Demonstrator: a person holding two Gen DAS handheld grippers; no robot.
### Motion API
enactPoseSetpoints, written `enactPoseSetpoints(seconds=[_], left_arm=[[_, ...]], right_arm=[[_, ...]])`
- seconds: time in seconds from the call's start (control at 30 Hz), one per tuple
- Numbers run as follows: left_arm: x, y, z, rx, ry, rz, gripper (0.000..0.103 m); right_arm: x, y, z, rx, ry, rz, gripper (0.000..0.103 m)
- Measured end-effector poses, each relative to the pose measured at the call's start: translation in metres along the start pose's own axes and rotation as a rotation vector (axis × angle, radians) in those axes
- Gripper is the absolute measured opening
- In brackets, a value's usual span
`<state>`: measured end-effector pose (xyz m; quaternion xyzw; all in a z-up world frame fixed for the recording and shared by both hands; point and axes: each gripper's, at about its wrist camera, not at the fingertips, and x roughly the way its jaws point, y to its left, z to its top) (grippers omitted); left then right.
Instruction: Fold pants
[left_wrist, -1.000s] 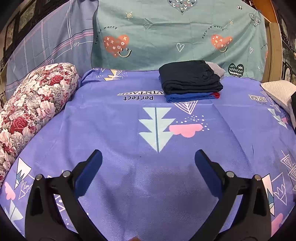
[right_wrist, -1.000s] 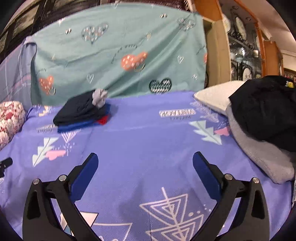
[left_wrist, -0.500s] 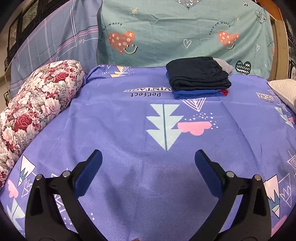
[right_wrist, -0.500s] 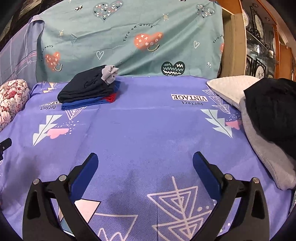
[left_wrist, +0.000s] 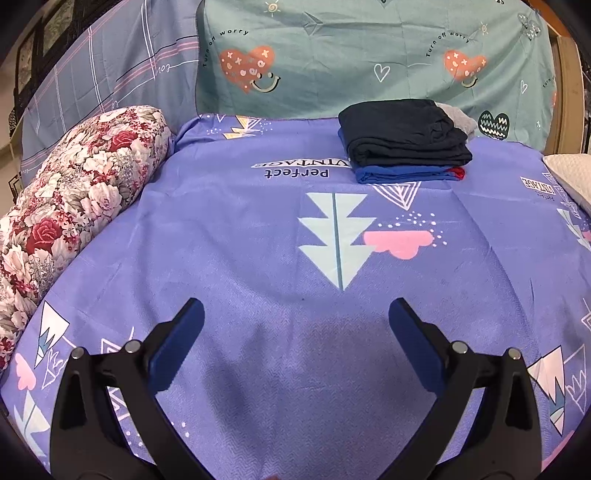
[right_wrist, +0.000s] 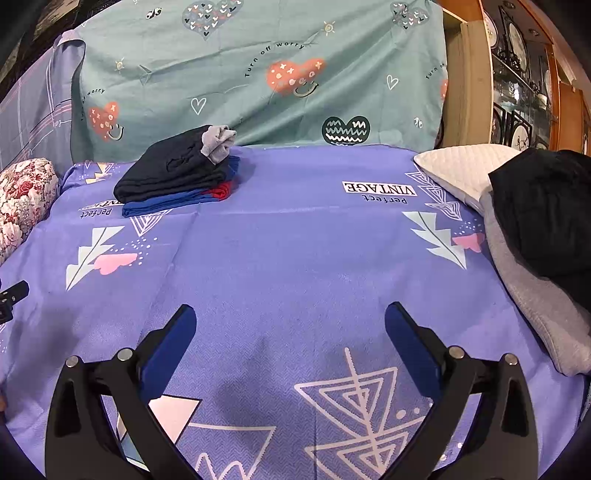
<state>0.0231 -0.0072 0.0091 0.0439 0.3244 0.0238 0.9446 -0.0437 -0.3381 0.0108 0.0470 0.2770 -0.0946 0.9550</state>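
At nine o'clock in my left view lies a flowered bolster, resting along the edge of the purple bedsheet. My left gripper hovers over that sheet with its jaws spread wide and nothing between them; a dark shadow falls on the cloth just under it. At one o'clock, toward the far side of the bed, sits a stack of folded clothes: dark pants on top, a blue piece under them, a bit of red showing at the stack's right corner and a grey piece behind. Behind the stack a teal sheet with hearts hangs upright.

In my right view the same stack of folded clothes sits at eleven o'clock, well apart from my right gripper, whose jaws are also spread and hold nothing above the purple bedsheet. At two o'clock a white pillow lies at the bed's edge. At three o'clock the unfolded clothes wait in a heap: black pants lie crumpled on top of a grey garment, partly overlapping the pillow.
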Motion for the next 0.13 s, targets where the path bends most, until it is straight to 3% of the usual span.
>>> enactPoseSetpoints(seconds=[0.13], left_arm=[[0.0023, 0.0028, 0.0001, -0.015, 0.013, -0.011, 0.101]], right_arm=[[0.0017, -0.0008, 0.0005, 0.001, 0.005, 0.002, 0.102]])
